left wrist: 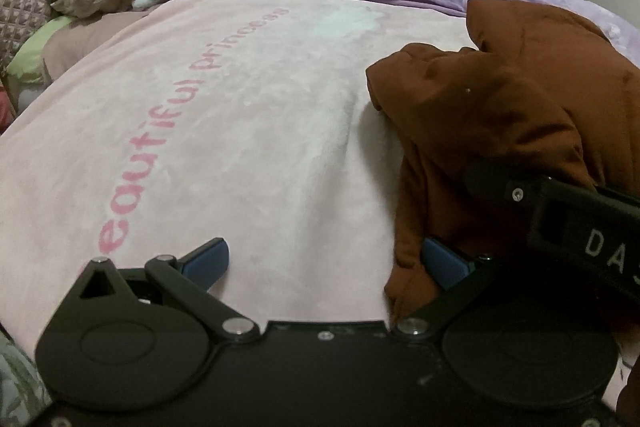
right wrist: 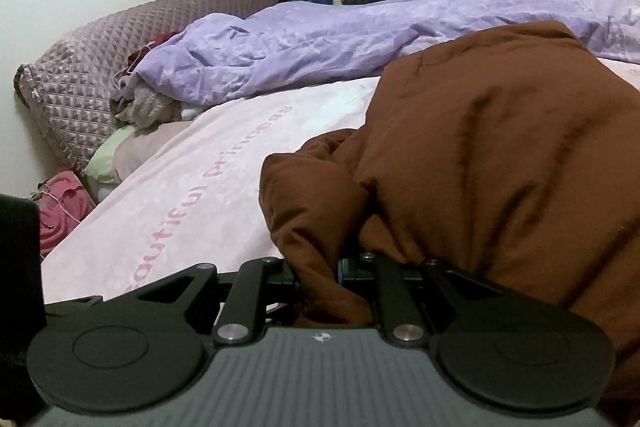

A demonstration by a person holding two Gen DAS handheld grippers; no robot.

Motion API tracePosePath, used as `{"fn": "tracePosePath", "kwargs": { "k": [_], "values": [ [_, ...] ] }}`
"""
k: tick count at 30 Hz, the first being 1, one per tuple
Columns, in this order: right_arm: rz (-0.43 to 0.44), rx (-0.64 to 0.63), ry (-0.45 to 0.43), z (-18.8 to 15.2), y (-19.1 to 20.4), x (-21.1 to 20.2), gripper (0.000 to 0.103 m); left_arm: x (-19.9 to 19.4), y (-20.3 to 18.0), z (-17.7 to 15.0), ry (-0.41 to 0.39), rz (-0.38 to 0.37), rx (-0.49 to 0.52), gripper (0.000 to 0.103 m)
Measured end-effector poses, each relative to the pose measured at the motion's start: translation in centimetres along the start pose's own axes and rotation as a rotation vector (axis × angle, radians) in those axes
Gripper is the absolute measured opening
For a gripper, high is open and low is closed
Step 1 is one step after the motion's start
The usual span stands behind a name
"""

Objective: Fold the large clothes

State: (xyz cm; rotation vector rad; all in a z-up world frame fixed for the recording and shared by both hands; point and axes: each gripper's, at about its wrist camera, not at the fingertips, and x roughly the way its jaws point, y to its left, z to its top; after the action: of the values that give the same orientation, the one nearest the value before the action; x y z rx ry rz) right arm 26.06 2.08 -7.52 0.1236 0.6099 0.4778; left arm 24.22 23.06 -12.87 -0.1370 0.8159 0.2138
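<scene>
Right wrist: right hand-held gripper pinches rumpled brown garment; left hand-held gripper gapes over plush pink blanket

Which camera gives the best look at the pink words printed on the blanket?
The left wrist view: the pink lettering runs unobstructed across the pink blanket. In the right wrist view the lettering looks smaller, and its start is hidden behind the right tongs.

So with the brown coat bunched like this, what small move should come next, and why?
Probably close the left claw on the brown coat edge by its right finger. That claw stands open on the pink blanket, while the right claw already pinches a fold, so a second grip would allow spreading.
</scene>
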Motion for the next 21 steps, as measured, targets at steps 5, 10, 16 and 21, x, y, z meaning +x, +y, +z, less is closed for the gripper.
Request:
{"fn": "tracePosePath", "kwargs": {
  "k": [5,10,16,21],
  "values": [
    [-0.071,-0.246,-0.050,1.8,3.6,-4.9,0.039,-0.4,-0.8,0.6,-0.008,0.031,0.054,0.103],
    [-0.014,-0.116,-0.160,4.7,1.1,-11.3,0.069,-1.6,-1.2,0.9,-0.031,0.038,0.049,0.103],
    [-0.043,0.074,-0.302,6.1,-5.0,-16.6,0.072,-1.3,-1.3,0.6,-0.025,0.052,0.047,0.103],
    [-0.334,0.095,-0.262,5.4,-9.7,-13.7,0.052,-2.9,-1.1,1.0,-0.045,0.034,0.036,0.103]
  ]
}}
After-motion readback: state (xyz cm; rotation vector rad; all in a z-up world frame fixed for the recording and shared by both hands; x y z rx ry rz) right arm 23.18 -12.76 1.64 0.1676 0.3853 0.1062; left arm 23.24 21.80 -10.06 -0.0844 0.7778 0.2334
